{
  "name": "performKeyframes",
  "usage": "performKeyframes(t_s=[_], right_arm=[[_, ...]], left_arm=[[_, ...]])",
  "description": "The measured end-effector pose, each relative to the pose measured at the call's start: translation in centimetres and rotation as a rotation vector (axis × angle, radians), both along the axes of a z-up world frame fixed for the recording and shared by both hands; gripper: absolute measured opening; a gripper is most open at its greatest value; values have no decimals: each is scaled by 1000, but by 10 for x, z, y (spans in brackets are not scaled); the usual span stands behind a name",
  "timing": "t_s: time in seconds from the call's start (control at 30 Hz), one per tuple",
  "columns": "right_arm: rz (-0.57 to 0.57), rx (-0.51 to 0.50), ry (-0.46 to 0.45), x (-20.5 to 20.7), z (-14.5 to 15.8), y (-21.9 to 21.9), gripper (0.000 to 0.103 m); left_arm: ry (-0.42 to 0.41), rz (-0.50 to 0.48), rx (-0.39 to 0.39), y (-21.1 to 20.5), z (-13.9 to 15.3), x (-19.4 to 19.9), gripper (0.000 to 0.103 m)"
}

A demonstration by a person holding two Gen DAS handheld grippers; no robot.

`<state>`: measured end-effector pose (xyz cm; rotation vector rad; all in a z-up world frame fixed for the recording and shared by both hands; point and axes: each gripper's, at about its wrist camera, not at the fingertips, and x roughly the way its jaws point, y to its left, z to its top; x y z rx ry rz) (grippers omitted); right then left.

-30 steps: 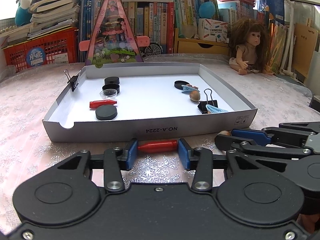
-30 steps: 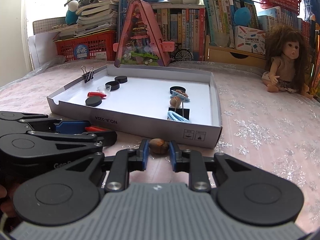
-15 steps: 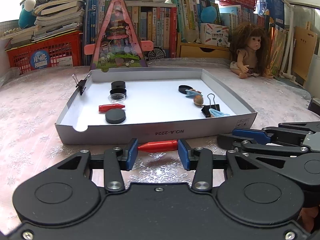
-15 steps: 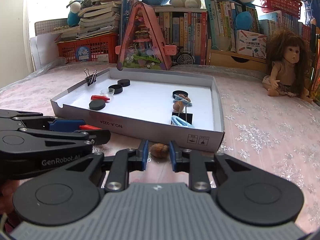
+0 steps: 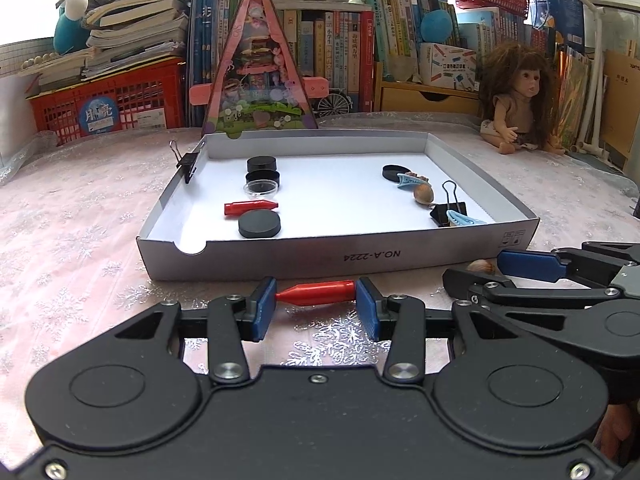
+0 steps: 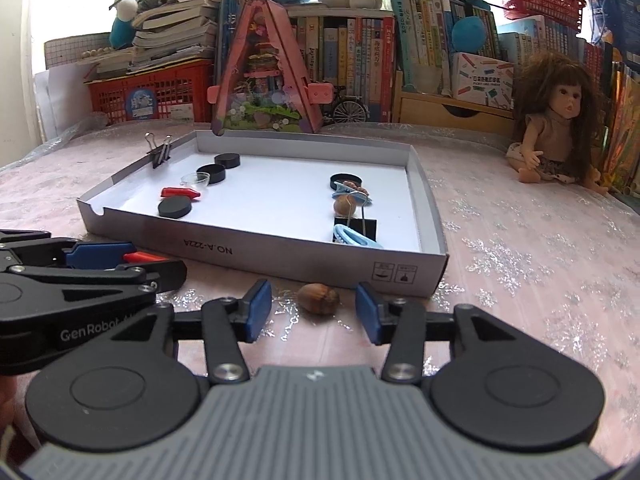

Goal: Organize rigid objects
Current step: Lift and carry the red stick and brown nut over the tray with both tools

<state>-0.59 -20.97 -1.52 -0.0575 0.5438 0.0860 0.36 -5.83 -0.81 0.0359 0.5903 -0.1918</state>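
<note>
left claw (image 5: 316, 307): pinching red peg (image 5: 316, 293) end to end, held off table for tray (image 5: 360, 258) at 12 o'clock | right claw (image 6: 313, 312): jaws just opened, spread clear of nut (image 6: 319, 298) lying on table (image 6: 520, 248), apparently released outside tray

4 black discs (image 5: 259, 224), 2 red pegs (image 5: 316, 292), 2 nuts (image 6: 319, 298), 2 binder clips (image 5: 187, 164).

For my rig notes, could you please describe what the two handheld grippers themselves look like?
Both are black linkage frames with silver rivets, two round housings and ribbed blue finger pads. The left gripper has a black body and white "GenRobot" lettering on its side; the right gripper has a ribbed grey centre plate. No cables or sleeves show.
</note>
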Motion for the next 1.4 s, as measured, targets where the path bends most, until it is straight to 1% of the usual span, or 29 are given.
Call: performKeyframes(t_s=[0.2,0.27,0.37,0.4,0.47,0.5,0.73,1.03,1.17,1.4], right_arm=[[-57,-12,8,3,-4,5,63],[-56,0,9,3,-4,5,52],[-50,11,8,3,-3,6,40],[-47,14,8,2,-3,6,38],[-41,18,11,2,-3,6,30],[-41,18,10,2,-2,6,29],[-36,27,6,-1,3,4,28],[-9,27,-48,-9,22,4,28],[-20,28,-70,-7,30,0,28],[-34,55,-75,2,37,-7,28]], left_arm=[[5,4,2,0,-3,1,41],[4,4,4,0,-3,1,41],[4,1,-1,0,-2,1,41],[4,-1,-2,0,-2,1,41],[2,-3,-4,0,-1,0,41],[0,-3,-6,1,-1,0,41],[-20,-19,-21,4,9,-6,41],[-73,-40,-42,7,31,-14,41],[-90,-36,-45,10,39,-9,41],[-94,-13,-55,20,49,8,41]])
